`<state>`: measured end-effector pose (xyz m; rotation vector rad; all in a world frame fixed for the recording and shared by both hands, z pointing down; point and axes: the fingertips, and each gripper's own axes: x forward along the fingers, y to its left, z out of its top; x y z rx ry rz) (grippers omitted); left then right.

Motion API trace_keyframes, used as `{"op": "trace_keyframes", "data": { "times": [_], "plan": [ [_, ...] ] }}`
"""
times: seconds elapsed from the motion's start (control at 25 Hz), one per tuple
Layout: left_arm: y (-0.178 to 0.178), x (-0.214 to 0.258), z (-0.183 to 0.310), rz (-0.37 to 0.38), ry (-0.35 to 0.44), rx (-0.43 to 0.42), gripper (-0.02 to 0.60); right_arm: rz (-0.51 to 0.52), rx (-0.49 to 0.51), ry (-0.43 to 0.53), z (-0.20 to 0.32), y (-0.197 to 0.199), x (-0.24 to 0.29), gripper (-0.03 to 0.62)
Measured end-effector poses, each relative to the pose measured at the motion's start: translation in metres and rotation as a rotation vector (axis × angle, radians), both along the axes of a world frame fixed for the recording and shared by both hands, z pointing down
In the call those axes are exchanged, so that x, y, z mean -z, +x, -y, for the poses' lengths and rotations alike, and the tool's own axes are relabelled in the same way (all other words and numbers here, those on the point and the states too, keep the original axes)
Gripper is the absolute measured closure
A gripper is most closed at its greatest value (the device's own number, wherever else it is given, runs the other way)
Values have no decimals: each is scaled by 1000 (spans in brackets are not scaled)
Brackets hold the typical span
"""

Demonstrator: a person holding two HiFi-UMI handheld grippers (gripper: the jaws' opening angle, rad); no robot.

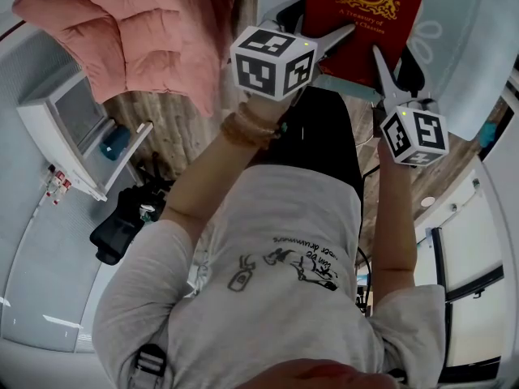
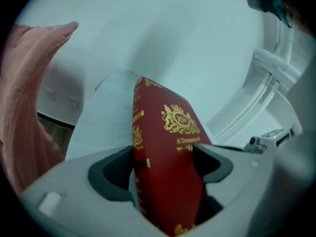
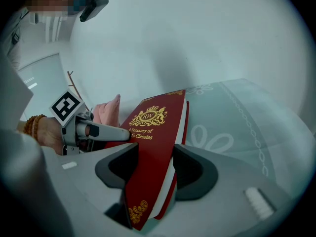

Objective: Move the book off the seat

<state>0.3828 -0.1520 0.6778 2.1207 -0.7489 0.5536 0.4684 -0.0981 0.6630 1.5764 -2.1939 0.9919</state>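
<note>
The book (image 1: 365,6) is raised in front of you, apparently lifted clear of the pale patterned surface (image 3: 237,122) on the right, its near edge clamped by both your left gripper (image 2: 164,159) and right gripper (image 3: 155,157); setting it down elsewhere remains outstanding.

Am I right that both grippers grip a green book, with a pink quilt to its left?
Not quite: the book is red, not green, as the right gripper view shows. The left gripper and right gripper do both grip it, with the pink quilt to its left.
</note>
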Motion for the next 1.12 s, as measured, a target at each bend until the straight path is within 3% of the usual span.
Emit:
{"op": "trace_keyframes", "data": {
  "times": [0.72, 1.12],
  "plan": [
    [2, -7, 2, 27, 33, 5, 201, 5, 11, -32, 1, 4, -8, 365],
    [-5, 15, 3, 46, 106, -34, 204, -101, 12, -37, 5, 15, 7, 362]
  ]
}}
